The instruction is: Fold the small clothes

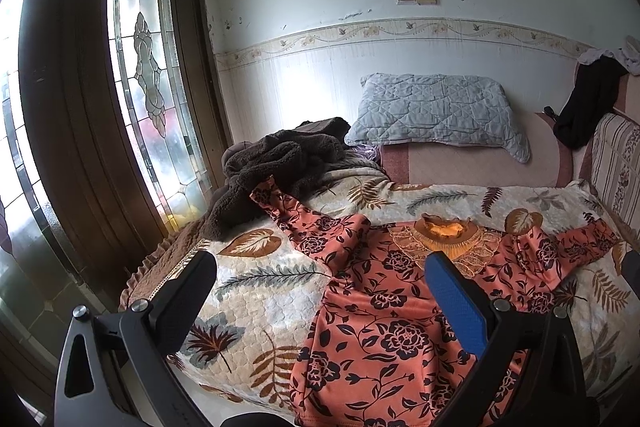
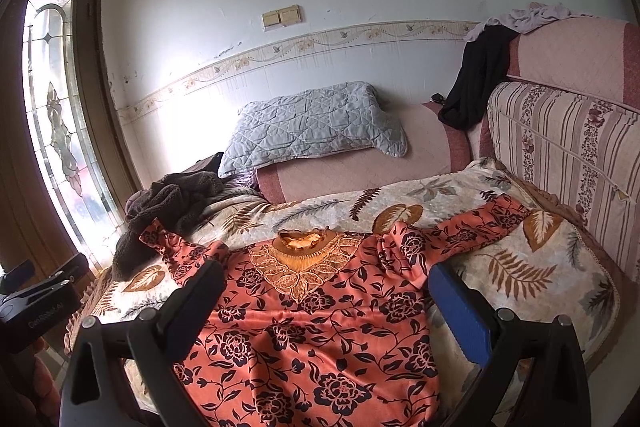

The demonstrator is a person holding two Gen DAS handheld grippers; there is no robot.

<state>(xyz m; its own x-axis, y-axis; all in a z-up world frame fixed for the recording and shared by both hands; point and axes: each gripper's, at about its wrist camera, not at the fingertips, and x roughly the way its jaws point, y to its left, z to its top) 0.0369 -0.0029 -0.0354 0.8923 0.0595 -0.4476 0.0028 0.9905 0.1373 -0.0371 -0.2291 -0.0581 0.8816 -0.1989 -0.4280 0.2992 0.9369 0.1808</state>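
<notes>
An orange dress with black flowers (image 1: 384,311) lies spread flat on the leaf-patterned blanket (image 1: 256,287), sleeves out to both sides, embroidered collar toward the wall. It also shows in the right wrist view (image 2: 312,323). My left gripper (image 1: 320,267) is open and empty, above the dress's left side near the sofa's front edge. My right gripper (image 2: 326,275) is open and empty, above the dress's chest. The left gripper's body shows at the left edge of the right wrist view (image 2: 40,303).
A dark brown fleece garment (image 1: 280,163) is piled at the far left of the sofa, touching the left sleeve. A grey quilted pillow (image 1: 436,111) leans on the armrest. A striped back cushion (image 2: 568,163) stands on the right. A glass-paned door (image 1: 140,67) is on the left.
</notes>
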